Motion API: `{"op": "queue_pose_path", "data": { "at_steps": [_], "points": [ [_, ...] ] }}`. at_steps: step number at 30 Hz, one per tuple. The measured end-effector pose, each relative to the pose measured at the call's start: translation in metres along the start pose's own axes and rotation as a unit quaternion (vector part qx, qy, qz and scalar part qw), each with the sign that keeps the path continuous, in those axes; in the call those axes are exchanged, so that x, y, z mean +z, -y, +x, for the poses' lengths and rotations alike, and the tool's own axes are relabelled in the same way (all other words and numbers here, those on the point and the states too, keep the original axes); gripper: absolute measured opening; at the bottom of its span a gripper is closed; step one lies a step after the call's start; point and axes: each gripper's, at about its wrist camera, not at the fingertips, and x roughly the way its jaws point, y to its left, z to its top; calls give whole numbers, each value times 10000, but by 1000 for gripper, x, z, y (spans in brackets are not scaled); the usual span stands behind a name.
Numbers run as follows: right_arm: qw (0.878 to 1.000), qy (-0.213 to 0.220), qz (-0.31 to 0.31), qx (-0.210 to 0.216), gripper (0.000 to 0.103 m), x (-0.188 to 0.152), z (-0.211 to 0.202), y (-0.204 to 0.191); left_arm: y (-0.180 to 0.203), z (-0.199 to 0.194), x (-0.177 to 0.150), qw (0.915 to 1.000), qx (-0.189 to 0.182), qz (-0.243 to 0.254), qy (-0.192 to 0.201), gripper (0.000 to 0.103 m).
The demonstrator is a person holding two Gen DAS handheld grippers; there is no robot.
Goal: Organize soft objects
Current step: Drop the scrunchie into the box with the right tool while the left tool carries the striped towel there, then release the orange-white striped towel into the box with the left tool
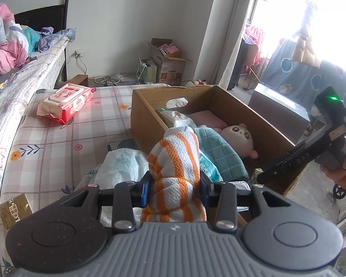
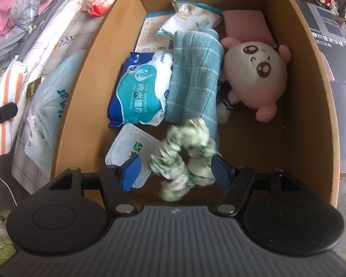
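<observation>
scrunchie (image 2: 184, 157), green and white, sits blurred between the spread jaws of the right tool (image 2: 175, 173) over the cardboard box (image 2: 311, 120); it may snag a pad; left tool (image 1: 175, 184) pinches the orange-striped towel (image 1: 175, 159) beside the box, whose loose folds could slip out.

A home bedroom: unmade bed (image 1: 16, 53), rumpled bedding (image 1: 4, 43).

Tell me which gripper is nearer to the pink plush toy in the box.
Right. The right gripper is over the box, jaws open around a green scrunchie, near the plush toy. The left gripper holds a striped towel outside the box.
</observation>
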Motion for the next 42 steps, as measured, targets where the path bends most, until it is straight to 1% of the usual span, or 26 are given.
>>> {"op": "queue_pose_path", "data": {
  "at_steps": [3, 5, 8, 10, 13, 15, 18, 20, 23, 25, 26, 27, 29, 31, 33, 36, 38, 42],
  "points": [
    [9992, 275, 117, 253, 77, -3, -14, 3, 11, 9, 10, 9998, -173, 55, -83, 41],
    [9977, 542, 238, 338, 77, -5, -30, 7, 21, 20, 19, 9989, -412, 42, -208, 41],
    [9912, 1129, 497, 470, 78, -16, -57, 13, 38, 44, 35, 9953, -823, -50, -512, 41],
    [9831, 1603, 695, 546, 80, -29, -78, 21, 56, 66, 46, 9920, -1030, -53, -728, 41],
    [9723, 2104, 897, 474, 82, -52, -102, 29, 85, 100, 58, 9869, -1235, -39, -1033, 41],
    [9670, 2294, 1027, 417, 82, -67, -111, 34, 104, 123, 65, 9819, -1418, -124, -1253, 41],
    [9588, 2528, 1253, 322, 82, -91, -122, 44, 131, 155, 71, 9788, -1431, -248, -1444, 41],
    [9539, 2637, 1398, 307, 83, -104, -127, 51, 147, 176, 75, 9793, -1333, -336, -1486, 42],
    [9478, 2745, 1591, 319, 83, -118, -132, 61, 163, 198, 76, 9786, -1322, -607, -1456, 43],
    [9447, 2787, 1702, 302, 83, -126, -132, 67, 169, 211, 74, 9762, -1357, -726, -1530, 48],
    [9437, 2794, 1743, 301, 83, -128, -131, 70, 171, 217, 71, 9737, -1392, -774, -1626, 55],
    [9428, 2799, 1787, 306, 83, -133, -131, 73, 173, 221, 69, 9714, -1401, -819, -1735, 59],
    [9411, 2805, 1861, 321, 83, -138, -130, 78, 173, 225, 64, 9684, -1431, -848, -1857, 62],
    [9398, 2811, 1914, 333, 83, -142, -128, 82, 172, 226, 63, 9689, -1369, -832, -1888, 63],
    [9386, 2810, 1969, 359, 83, -143, -126, 86, 168, 223, 64, 9690, -1362, -846, -1882, 63],
    [9378, 2806, 2004, 408, 83, -145, -124, 87, 161, 211, 68, 9712, -1362, -843, -1766, 64],
    [9377, 2810, 1996, 444, 83, -142, -123, 86, 157, 196, 75, 9741, -1366, -765, -1629, 66],
    [9374, 2842, 1942, 534, 83, -136, -119, 81, 147, 161, 82, 9817, -1281, -446, -1334, 72]
  ]
}}
